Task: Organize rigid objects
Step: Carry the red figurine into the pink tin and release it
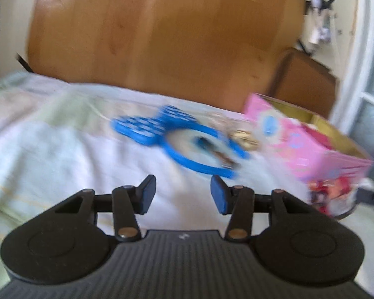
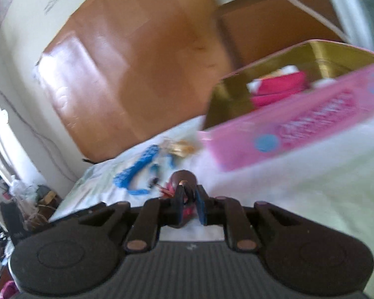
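Note:
A blue bow-topped hand mirror (image 1: 187, 137) lies on the pale bedsheet (image 1: 49, 137), just ahead of my open, empty left gripper (image 1: 183, 191). A small gold trinket (image 1: 244, 137) lies between the mirror and an open pink tin box (image 1: 311, 149) at the right. In the right wrist view my right gripper (image 2: 190, 199) is shut on a small red and dark-brown object (image 2: 184, 178), held above the sheet. The mirror (image 2: 137, 172), the gold trinket (image 2: 179, 147) and the pink box (image 2: 299, 122), with pink items inside, lie beyond it.
A wooden headboard (image 1: 162, 32) stands behind the bed, with a wooden nightstand (image 1: 304, 79) to the right. A white door frame (image 1: 361, 62) is at the far right. Clutter lies on the floor (image 2: 25, 199) left of the bed. Both views are motion-blurred.

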`<state>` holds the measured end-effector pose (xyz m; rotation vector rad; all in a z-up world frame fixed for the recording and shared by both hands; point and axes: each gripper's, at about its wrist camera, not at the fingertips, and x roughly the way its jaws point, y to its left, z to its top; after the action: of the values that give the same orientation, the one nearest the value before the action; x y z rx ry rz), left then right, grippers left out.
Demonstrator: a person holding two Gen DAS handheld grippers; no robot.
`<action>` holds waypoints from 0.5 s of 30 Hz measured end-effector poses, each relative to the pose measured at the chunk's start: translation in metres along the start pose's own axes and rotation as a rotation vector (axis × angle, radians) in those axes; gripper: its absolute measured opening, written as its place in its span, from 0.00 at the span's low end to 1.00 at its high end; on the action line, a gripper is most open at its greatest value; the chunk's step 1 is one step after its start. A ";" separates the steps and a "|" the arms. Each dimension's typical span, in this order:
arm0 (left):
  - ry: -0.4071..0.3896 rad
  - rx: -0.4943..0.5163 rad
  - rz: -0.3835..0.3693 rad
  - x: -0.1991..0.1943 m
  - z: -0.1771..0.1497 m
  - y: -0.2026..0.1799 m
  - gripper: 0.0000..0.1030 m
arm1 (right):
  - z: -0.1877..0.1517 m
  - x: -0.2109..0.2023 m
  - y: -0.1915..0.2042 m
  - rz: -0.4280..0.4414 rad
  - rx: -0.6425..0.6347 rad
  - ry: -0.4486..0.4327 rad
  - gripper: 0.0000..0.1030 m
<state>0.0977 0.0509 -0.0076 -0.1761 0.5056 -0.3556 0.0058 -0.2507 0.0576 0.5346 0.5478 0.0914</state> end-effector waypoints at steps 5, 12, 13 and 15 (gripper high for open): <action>0.086 0.000 -0.191 0.001 -0.001 -0.046 0.50 | -0.010 -0.028 -0.025 -0.035 0.015 -0.016 0.24; 0.123 0.011 -0.340 0.001 0.011 -0.092 0.68 | -0.016 -0.040 -0.014 -0.003 -0.179 -0.039 0.48; 0.134 0.018 -0.345 0.004 0.011 -0.097 0.68 | -0.016 -0.035 -0.011 -0.003 -0.204 -0.029 0.48; 0.163 0.043 -0.355 0.014 0.011 -0.110 0.68 | -0.017 -0.027 -0.007 -0.002 -0.248 0.003 0.50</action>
<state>0.0825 -0.0555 0.0232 -0.1965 0.6282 -0.7308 -0.0260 -0.2547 0.0543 0.2921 0.5315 0.1558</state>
